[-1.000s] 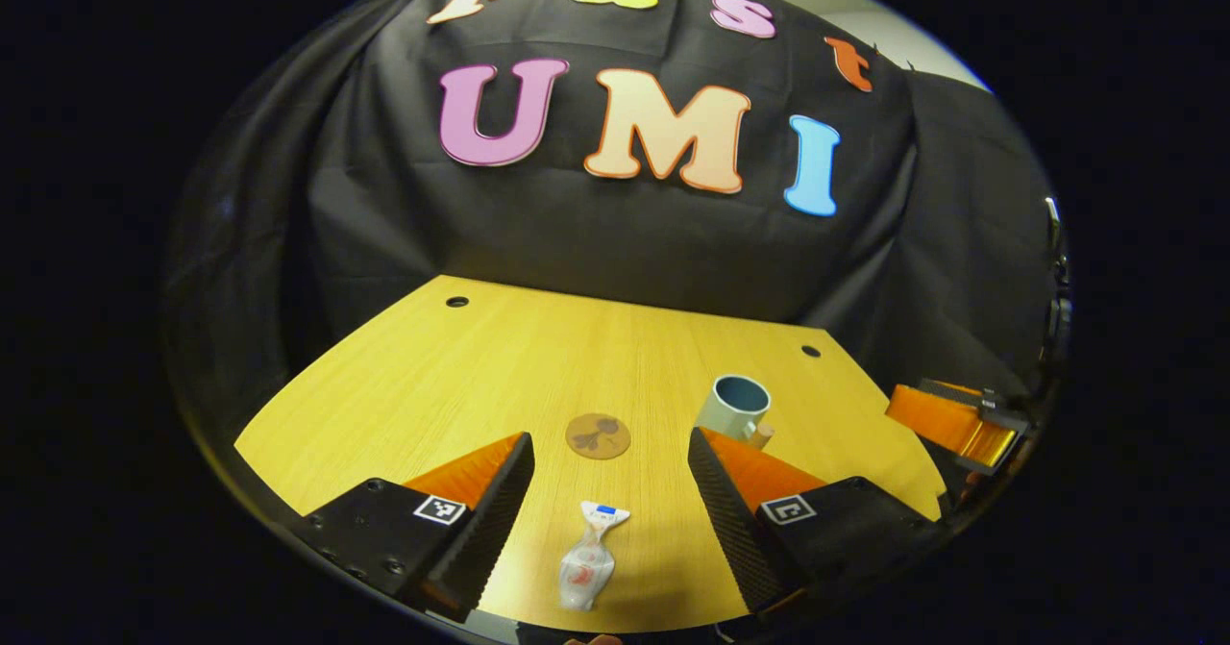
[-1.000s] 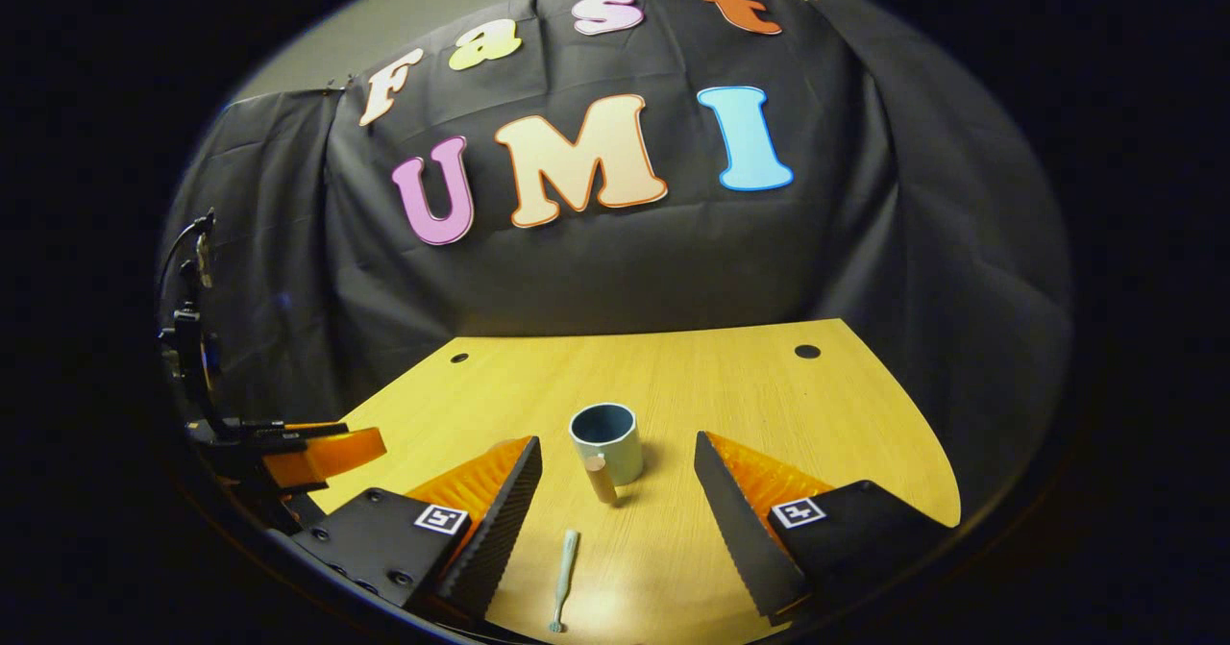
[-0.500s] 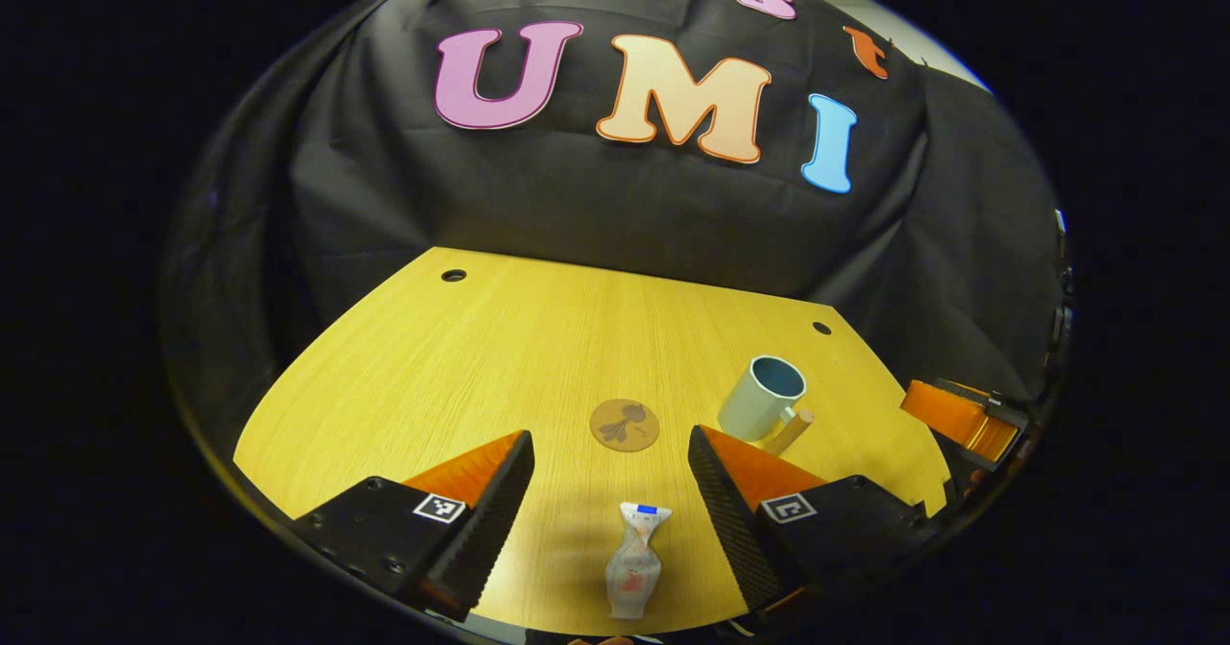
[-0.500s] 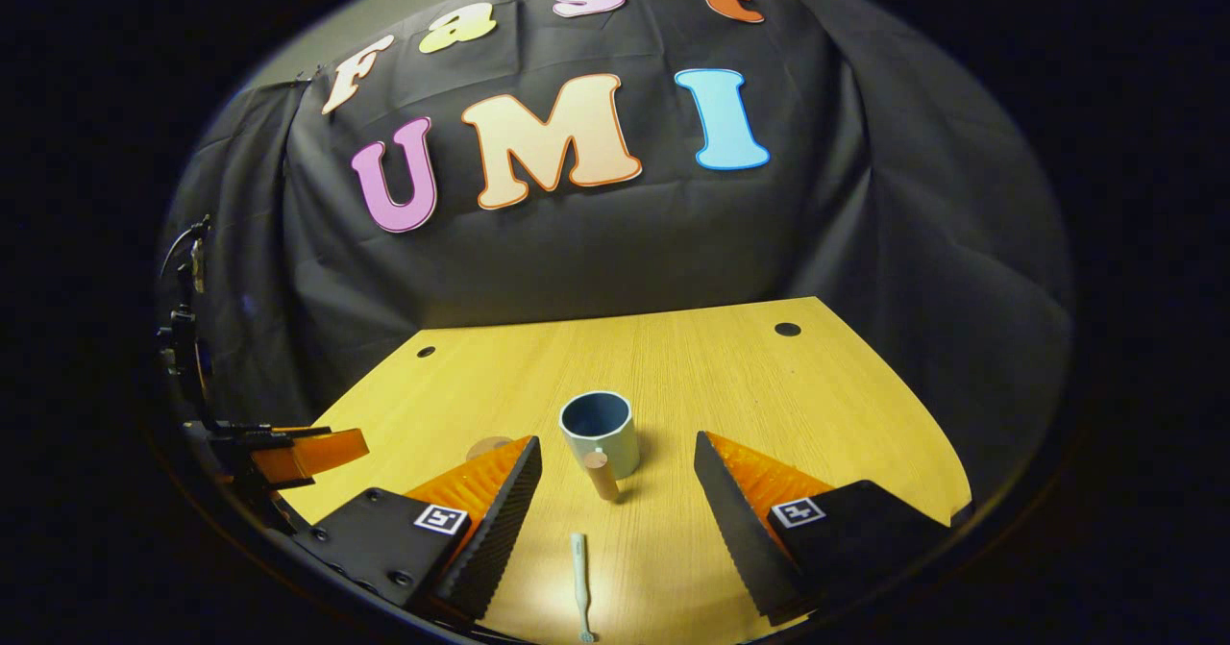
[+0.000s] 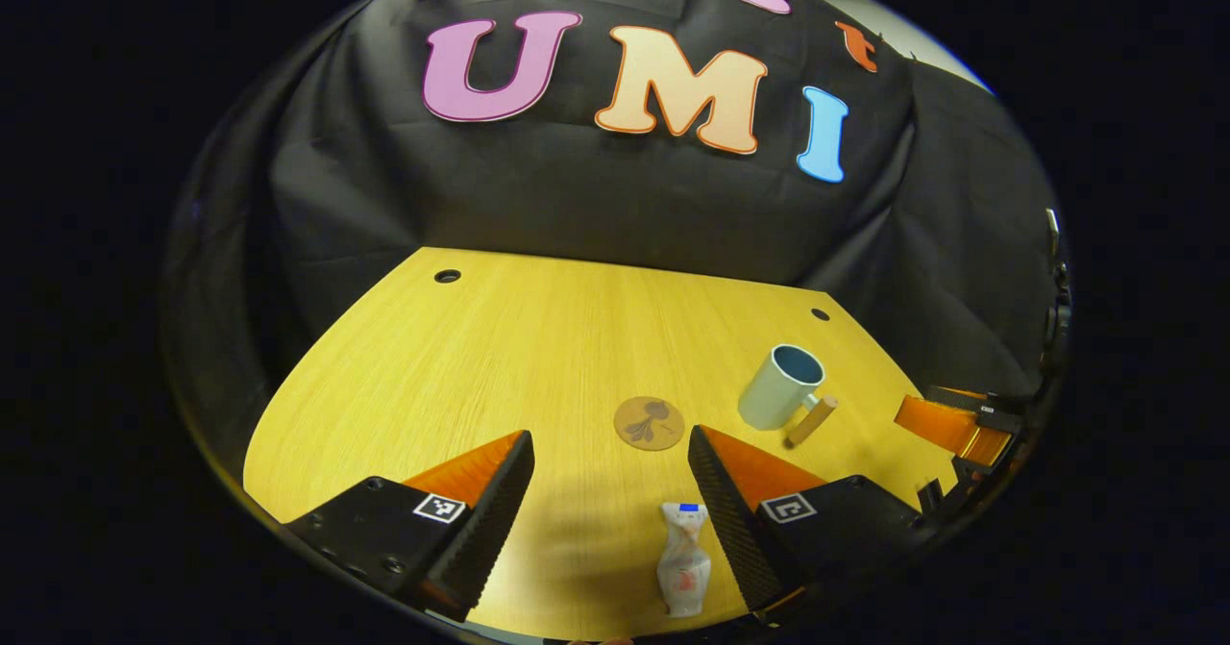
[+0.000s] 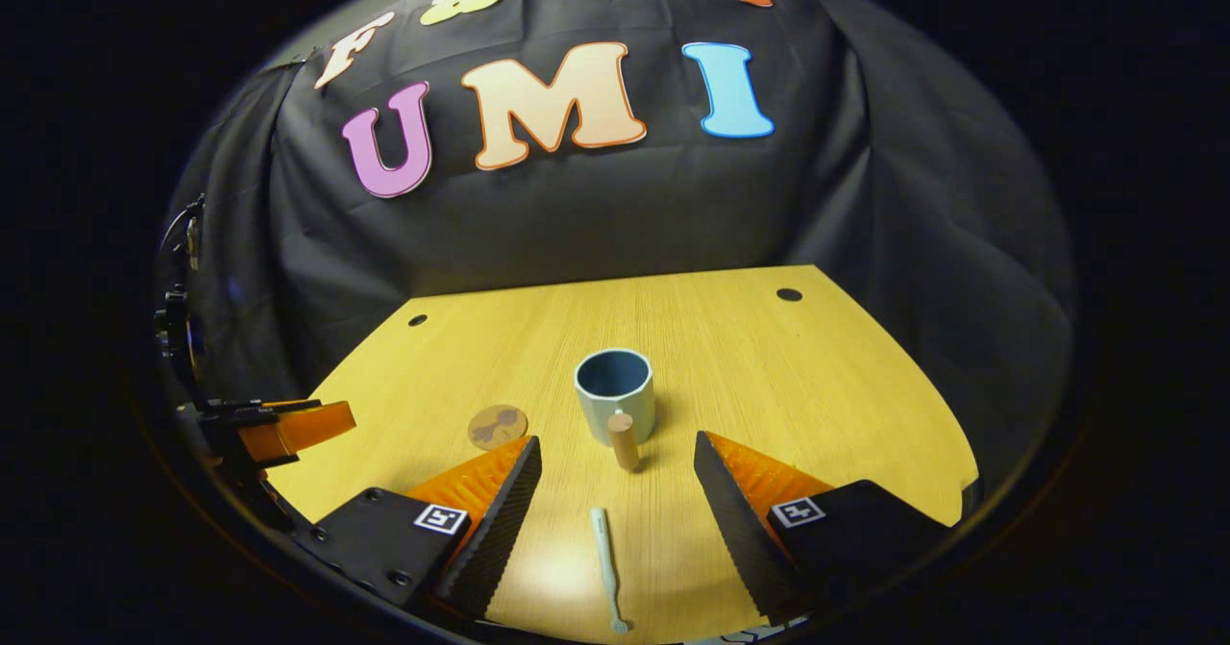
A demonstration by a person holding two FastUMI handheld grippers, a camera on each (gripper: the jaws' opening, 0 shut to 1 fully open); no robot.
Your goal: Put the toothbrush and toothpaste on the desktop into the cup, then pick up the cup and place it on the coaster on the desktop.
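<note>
1. Nothing done: toothpaste (image 5: 683, 560) and toothbrush (image 6: 606, 566) lie on tabletop (image 5: 538, 337); cup (image 6: 615, 394) empty, off coaster (image 5: 650, 422).
2. Left hand-held gripper (image 5: 611, 506) and right hand-held gripper (image 6: 615, 510) spread wide, holding nothing.

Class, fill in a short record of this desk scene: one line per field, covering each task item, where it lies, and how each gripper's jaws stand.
cup: upright on the desk, empty, wooden handle facing the right gripper
toothbrush: flat on the desk between the right gripper jaws, untouched
toothpaste: flat on the desk, close to one jaw of the left gripper
coaster: bare, beside the cup
jaws: both grippers open, holding nothing
</note>
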